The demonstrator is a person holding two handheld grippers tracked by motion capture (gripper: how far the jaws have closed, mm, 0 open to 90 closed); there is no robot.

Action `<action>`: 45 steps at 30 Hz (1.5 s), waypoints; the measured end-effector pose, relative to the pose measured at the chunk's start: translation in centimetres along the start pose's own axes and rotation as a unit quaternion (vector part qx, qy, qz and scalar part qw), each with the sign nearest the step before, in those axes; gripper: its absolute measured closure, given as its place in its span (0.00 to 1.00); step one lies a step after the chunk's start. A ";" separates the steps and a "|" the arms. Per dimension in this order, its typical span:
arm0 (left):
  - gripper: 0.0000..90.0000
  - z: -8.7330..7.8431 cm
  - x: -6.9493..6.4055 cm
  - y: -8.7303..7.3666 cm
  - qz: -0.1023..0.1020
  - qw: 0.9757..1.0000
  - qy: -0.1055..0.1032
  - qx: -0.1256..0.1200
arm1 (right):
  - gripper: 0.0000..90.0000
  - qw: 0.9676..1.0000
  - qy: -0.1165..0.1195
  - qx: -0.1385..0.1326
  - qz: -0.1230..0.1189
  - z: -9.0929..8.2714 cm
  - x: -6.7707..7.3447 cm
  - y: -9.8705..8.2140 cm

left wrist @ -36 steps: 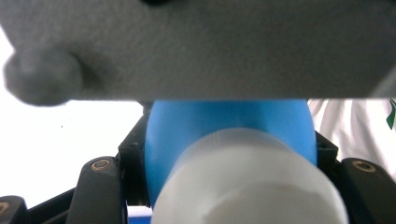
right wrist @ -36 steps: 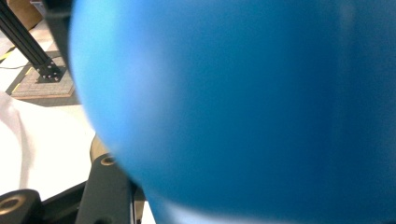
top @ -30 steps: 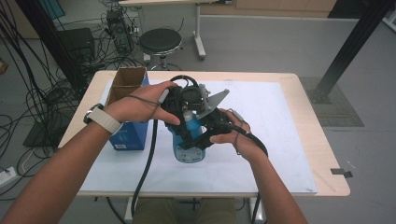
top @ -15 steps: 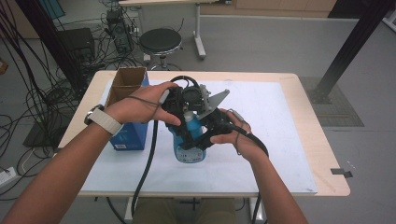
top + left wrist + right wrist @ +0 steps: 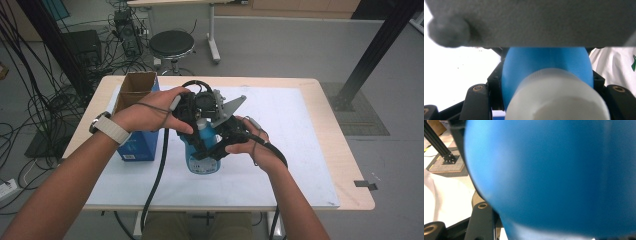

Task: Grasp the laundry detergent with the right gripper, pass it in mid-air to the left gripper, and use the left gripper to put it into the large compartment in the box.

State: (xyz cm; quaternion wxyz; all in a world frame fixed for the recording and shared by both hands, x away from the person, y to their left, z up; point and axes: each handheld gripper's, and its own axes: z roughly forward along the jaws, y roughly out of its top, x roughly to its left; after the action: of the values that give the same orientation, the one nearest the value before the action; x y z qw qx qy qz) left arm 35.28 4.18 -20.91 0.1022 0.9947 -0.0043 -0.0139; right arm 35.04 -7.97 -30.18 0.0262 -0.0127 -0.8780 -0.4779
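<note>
Blue plastic bottle (image 5: 202, 159) with a white cap (image 5: 556, 100), upright on the white sheet (image 5: 300, 165) near the table's middle. Pinched at the cap end by the left gripper (image 5: 192, 112), clamped round the body by the right gripper (image 5: 225, 140). Open blue carton (image 5: 136, 120) just beside, at left. Wooden table (image 5: 345, 165) beneath.

The bottle (image 5: 202, 155) stands on the sheet (image 5: 295, 140) between the left gripper (image 5: 197, 112) above and the right gripper (image 5: 220, 142) beside; the box (image 5: 135, 120) sits left of both, apparently touching neither.
</note>
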 end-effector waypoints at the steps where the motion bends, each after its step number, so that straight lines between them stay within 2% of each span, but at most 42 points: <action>1: 0.42 0.0 0.0 0.0 0.000 1.000 0.000 -0.001 | 0.48 1.000 0.000 -0.001 -0.001 0.0 0.0 0.0; 19: 0.42 -0.1 0.0 0.0 -0.004 1.000 0.005 0.000 | 0.48 1.000 0.000 -0.004 -0.002 0.0 -0.2 0.0; 34: 0.42 0.0 0.1 -0.2 -0.011 1.000 0.010 0.005 | 0.48 1.000 0.000 0.005 -0.012 0.4 -0.5 0.4; 45: 0.42 -0.1 0.3 -0.2 -0.011 1.000 0.012 0.009 | 0.47 1.000 0.000 0.000 -0.017 0.4 -0.6 0.3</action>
State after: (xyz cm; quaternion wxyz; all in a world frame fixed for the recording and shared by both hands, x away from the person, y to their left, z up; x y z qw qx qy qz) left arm 35.59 4.38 -20.81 0.0931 0.9956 0.0074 -0.0033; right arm 35.66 -7.42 -30.19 0.0184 0.0023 -0.8782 -0.4779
